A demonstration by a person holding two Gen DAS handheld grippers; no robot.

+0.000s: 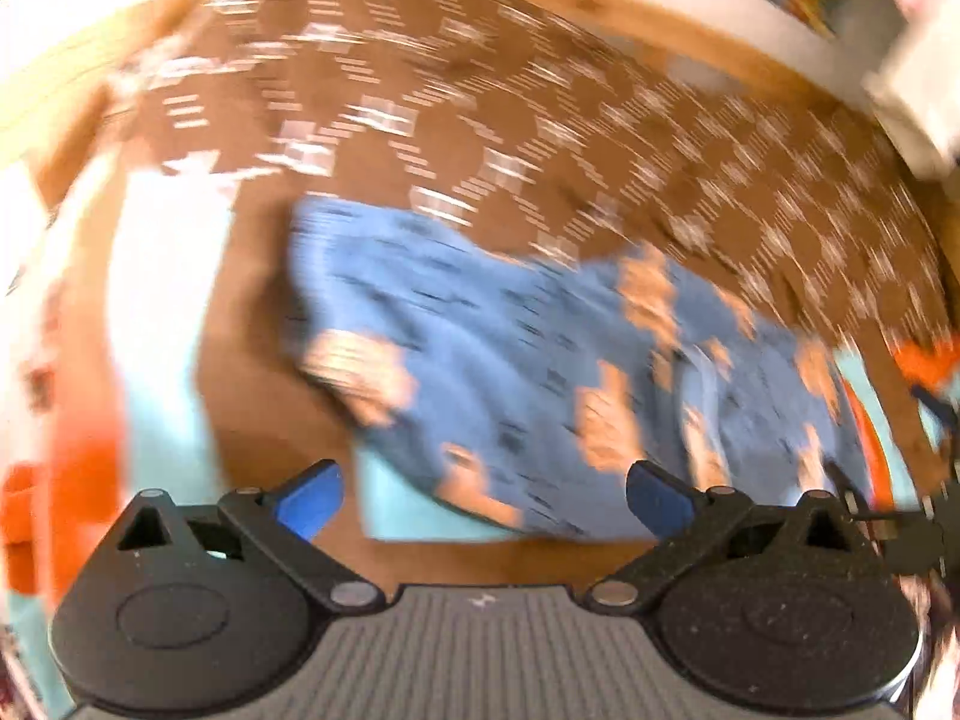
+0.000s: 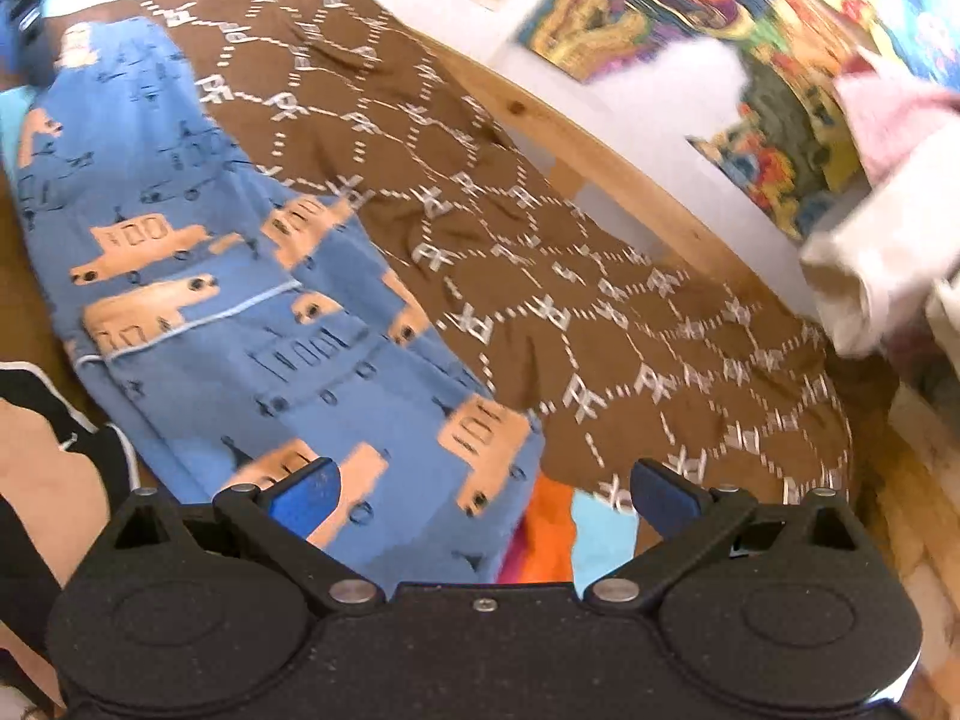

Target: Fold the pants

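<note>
My left gripper has its 2 fingers spread wide, empty, above the blue pants lying on the brown blanket. My right gripper hangs likewise spread, over the pants' near end.

A brown patterned bedspread covers the bed, with blue printed pants lying on it.

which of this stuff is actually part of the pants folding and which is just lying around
Part of the job:
- blue pants with orange vehicle print
- left gripper, open, nothing in it
- right gripper, open, nothing in it

Just lying about:
- brown patterned blanket
- orange and light blue cloth
- colourful pictures on the wall
- wooden frame
</note>
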